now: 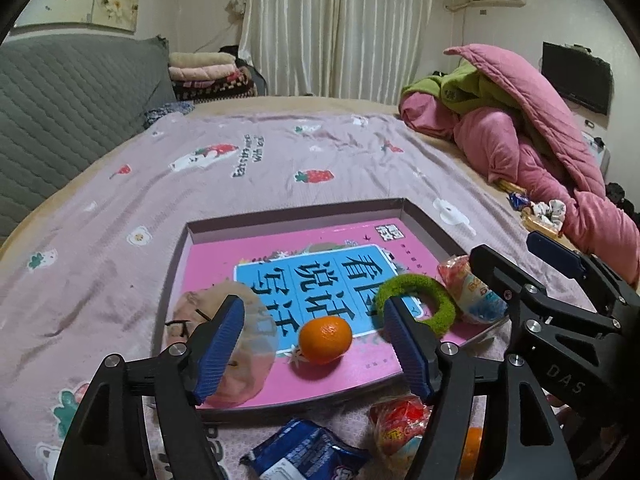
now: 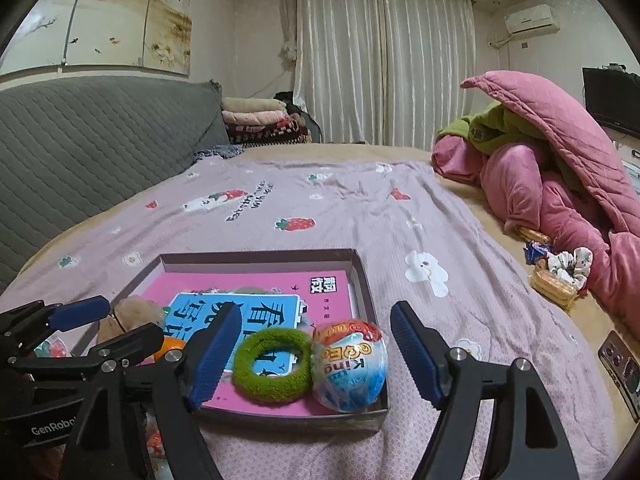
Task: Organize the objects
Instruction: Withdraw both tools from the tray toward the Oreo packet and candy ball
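A shallow dark box (image 1: 424, 220) lies on the bed with a pink book (image 1: 224, 260) flat inside it. On the book rest a mandarin (image 1: 325, 339), a green fuzzy ring (image 1: 418, 304), a wrapped toy egg (image 1: 472, 292) and a beige round pouch (image 1: 236, 356). My left gripper (image 1: 314, 312) hovers open above the mandarin, its pads clear of it. My right gripper (image 2: 314, 316) is open too, raised over the ring (image 2: 272, 364) and the egg (image 2: 350, 366), touching neither. The right wrist view shows the left gripper (image 2: 116, 324) at the box's left, half hiding the mandarin (image 2: 170, 348).
In front of the box lie a blue snack packet (image 1: 304, 452), a red packet (image 1: 400, 428) and a second orange (image 1: 474, 448). A pink quilt pile (image 1: 540, 148) fills the right side, with biscuits and a scrunchie (image 2: 560, 276) beside it. A phone (image 2: 624, 372) lies near the right edge.
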`<state>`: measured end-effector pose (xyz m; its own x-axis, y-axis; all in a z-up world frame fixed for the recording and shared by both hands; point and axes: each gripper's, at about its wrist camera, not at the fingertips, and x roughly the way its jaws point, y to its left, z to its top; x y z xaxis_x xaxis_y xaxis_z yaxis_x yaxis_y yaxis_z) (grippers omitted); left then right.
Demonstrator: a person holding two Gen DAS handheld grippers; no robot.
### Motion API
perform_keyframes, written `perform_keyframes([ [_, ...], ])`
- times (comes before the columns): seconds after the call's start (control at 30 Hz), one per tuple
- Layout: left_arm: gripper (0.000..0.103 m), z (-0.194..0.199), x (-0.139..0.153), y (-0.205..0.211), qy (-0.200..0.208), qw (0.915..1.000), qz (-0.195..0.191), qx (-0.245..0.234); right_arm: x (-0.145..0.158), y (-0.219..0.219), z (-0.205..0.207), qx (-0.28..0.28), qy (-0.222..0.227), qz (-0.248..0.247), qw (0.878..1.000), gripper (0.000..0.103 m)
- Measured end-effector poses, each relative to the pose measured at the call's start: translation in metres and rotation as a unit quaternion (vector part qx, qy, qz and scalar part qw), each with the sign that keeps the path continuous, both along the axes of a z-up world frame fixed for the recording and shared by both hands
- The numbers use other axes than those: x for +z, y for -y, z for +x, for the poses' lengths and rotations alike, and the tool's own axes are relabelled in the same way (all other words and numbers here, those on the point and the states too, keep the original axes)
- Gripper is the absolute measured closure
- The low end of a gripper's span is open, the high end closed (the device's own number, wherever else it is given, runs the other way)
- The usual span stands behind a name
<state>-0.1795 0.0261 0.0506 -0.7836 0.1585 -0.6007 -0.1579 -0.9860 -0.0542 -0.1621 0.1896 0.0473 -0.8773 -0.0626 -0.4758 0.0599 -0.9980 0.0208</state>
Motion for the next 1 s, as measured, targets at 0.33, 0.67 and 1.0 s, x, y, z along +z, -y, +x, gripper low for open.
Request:
perform_keyframes([
  [0.33,0.029,0.009,0.010,0.028,-0.018,0.9992,0.022,0.028,0.009,0.004,0.012,0.012,-0.032,0.002,0.999,0.024],
  [0.67,0.029,0.028,0.013,0.029,-0.043,0.9982,0.022,0.036,0.016,0.003,0.029,0.028,-0.060,-0.013,0.998,0.021],
  [1.0,0.029,0.047,0.011,0.013,-0.057,0.9981,-0.002,0.025,0.017,0.013,0.047,0.051,-0.068,-0.016,0.996,0.020],
])
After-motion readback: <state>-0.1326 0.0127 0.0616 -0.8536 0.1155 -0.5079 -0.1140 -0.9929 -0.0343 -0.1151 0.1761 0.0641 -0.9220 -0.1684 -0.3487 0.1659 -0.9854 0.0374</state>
